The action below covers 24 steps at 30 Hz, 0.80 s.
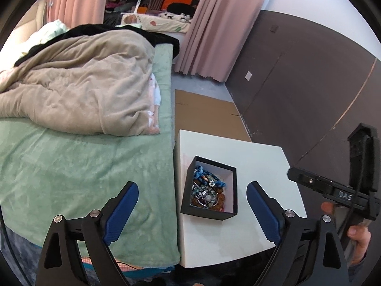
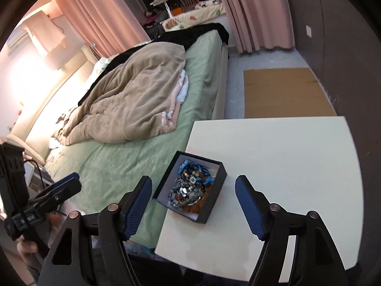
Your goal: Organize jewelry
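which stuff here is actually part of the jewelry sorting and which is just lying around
Part of the job:
- black box on the white table
- tangled jewelry heaped inside it
- left gripper and right gripper, both open and empty

Just lying about:
- beige blanket on the bed
- cardboard on the floor
- pink curtains

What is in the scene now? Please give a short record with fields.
surface: white table beside a bed
container: open black box near the table's bed-side edge
contents: tangled jewelry, blue, brown and silver pieces
left tongs: open, hovering, holding nothing
right tongs: open, hovering, holding nothing
floor: flat cardboard beyond the table
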### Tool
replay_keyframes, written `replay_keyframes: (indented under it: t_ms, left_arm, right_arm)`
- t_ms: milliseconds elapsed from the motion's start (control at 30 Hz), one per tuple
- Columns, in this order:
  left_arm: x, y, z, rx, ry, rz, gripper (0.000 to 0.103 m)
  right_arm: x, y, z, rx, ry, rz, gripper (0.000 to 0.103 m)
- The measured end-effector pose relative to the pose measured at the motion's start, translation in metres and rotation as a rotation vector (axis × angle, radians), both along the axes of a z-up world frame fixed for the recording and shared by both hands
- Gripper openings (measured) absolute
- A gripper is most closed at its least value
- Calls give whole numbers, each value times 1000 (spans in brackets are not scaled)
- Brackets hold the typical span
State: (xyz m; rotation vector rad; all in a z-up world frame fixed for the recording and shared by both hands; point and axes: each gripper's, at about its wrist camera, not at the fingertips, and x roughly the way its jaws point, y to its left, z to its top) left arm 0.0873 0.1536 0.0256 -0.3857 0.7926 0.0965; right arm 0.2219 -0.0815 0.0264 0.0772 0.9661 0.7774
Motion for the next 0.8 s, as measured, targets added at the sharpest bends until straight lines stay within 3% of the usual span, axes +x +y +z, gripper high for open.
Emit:
replay_keyframes:
  t_ms: [133,267,433,667,800]
  left_arm:
    - [-9,-16,6,37,-16,-12,96]
    - [-23,-36,15,104,-76,-7,103]
    - [-33,-59,13,138,-107,-41,103]
    - [-41,-88,1,209,-151,-73,103]
    - [-45,-99,-8,209,-152,-85,103]
  right_arm:
    - [-18,-17,7,1,-29,4,91]
    - [-38,-35,9,14,-44,28,94]
    - [-59,-63,7,-2,-78,-43,103]
    - [-76,-101,-5,32,-116,-125,103]
    - [-85,-116,-12,16,-151,-177,103]
